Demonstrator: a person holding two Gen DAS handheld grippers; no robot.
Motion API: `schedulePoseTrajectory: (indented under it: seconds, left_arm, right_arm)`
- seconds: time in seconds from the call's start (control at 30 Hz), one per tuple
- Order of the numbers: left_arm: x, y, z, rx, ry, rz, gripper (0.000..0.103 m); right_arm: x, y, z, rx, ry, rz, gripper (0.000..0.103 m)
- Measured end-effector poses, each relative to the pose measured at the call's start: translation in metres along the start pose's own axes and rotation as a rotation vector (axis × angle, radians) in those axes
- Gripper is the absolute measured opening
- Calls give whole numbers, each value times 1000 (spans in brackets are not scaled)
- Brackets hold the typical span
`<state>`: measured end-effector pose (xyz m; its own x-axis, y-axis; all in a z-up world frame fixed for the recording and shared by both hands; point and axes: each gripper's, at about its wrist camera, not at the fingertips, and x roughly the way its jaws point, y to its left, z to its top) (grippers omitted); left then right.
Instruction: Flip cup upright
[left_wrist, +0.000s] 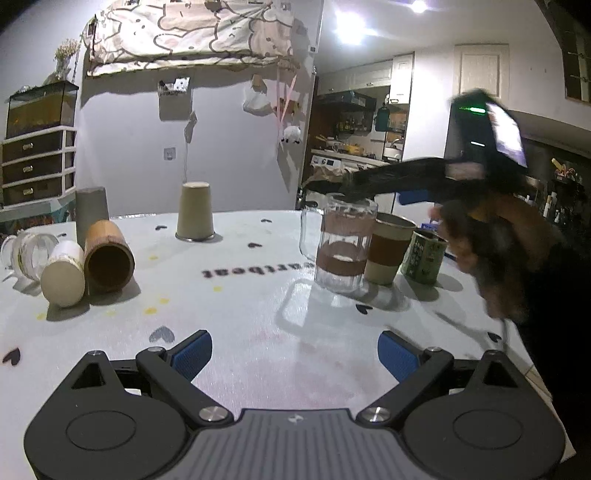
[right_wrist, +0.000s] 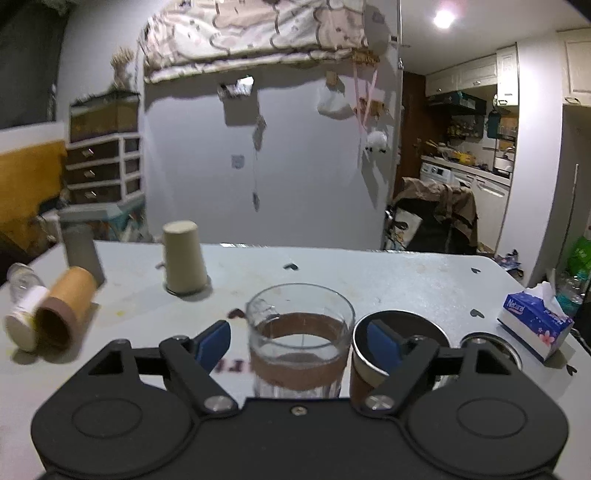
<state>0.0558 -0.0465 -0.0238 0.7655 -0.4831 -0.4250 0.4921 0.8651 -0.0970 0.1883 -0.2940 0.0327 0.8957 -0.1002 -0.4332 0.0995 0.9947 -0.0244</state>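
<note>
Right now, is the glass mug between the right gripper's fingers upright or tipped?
Upright. The glass mug stands with its open rim facing up and its base on the table; the right gripper is open around it.

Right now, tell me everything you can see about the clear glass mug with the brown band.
The glass mug is clear, ribbed near its base, with a handle on one side and a brown sleeve around its middle. It stands upright and empty on the white table, mouth up, close beside a brown-sleeved cup; whether they touch is unclear. The right gripper is open with its blue fingers either side of the rim, not gripping it.
</note>
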Motion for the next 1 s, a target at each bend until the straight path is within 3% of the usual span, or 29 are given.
schedulePoseTrajectory:
  seconds: [0.3, 0.5, 0.73, 1.0]
  left_arm:
    - [-2, -4, 12, 11, -73, 64, 97]
    - [-6, -7, 14, 22, -122, 104, 100]
    - [-10, -8, 9, 11, -141, 127, 103]
    - [-8, -8, -2, 2, -121, 175, 103]
  right_arm:
    - [-88, -9, -39, 3, -139, 66, 87]
    - [-126, -13, -74, 1, -217, 31, 95]
    - [-145, -18, -106, 42, -230, -3, 103]
    - [-150, -17, -128, 53, -207, -18, 103]
